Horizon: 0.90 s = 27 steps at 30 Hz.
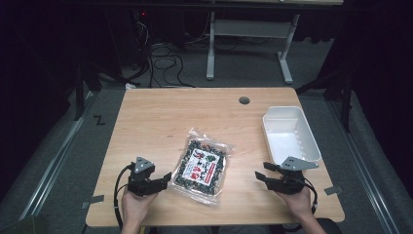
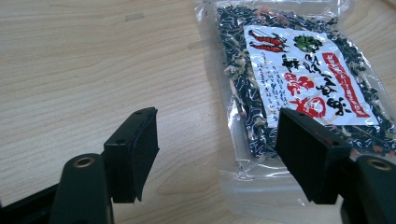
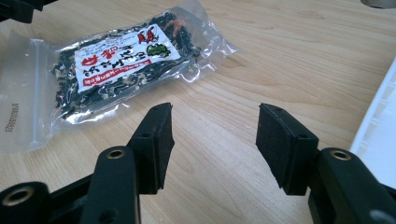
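Observation:
A clear bag of dark dried food with a red and white label lies flat on the wooden table, near its front middle. My left gripper sits just left of the bag, jaws pointing at it. In the left gripper view the left gripper is open, and the bag lies ahead with its near corner by the right-hand jaw. My right gripper stands to the right of the bag, apart from it. The right gripper is open over bare wood, with the bag farther off.
A white plastic bin stands empty at the table's right side, close behind my right gripper, and its edge is in the right gripper view. A round cable hole sits near the far edge. Cables and a desk frame lie on the floor beyond.

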{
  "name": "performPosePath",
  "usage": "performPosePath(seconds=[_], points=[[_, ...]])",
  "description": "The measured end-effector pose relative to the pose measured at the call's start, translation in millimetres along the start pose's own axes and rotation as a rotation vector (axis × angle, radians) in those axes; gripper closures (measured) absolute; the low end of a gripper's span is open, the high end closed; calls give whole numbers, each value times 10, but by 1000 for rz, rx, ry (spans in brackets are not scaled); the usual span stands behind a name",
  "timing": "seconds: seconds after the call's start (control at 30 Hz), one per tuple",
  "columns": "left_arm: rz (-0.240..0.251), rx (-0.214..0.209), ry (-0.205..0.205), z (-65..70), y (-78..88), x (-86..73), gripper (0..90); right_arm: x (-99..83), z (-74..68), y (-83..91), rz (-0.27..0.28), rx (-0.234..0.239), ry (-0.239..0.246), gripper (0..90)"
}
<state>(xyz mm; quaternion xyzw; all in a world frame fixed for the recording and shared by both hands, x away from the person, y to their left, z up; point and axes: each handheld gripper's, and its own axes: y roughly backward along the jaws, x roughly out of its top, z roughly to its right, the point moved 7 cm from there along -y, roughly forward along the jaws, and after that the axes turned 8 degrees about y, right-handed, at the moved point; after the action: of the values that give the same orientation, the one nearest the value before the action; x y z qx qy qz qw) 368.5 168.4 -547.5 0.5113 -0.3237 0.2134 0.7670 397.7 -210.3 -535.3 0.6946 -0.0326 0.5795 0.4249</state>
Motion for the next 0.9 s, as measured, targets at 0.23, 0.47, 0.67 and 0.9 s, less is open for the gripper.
performPosePath(seconds=[0.23, 0.47, 0.67, 0.9], points=[[14, 20, 12, 2, 16, 3, 307, -8, -6, 3, 16, 28, -28, 477], [18, 9, -20, 72, 34, 56, 265, 16, -4, 41, 64, -47, 4, 471], [-51, -2, -33, 159, -31, 79, 224, 15, -45, 41, 42, -45, 10, 457], [-65, 9, -31, 273, -197, 217, 194, -15, 9, 30, 18, -30, -54, 375]])
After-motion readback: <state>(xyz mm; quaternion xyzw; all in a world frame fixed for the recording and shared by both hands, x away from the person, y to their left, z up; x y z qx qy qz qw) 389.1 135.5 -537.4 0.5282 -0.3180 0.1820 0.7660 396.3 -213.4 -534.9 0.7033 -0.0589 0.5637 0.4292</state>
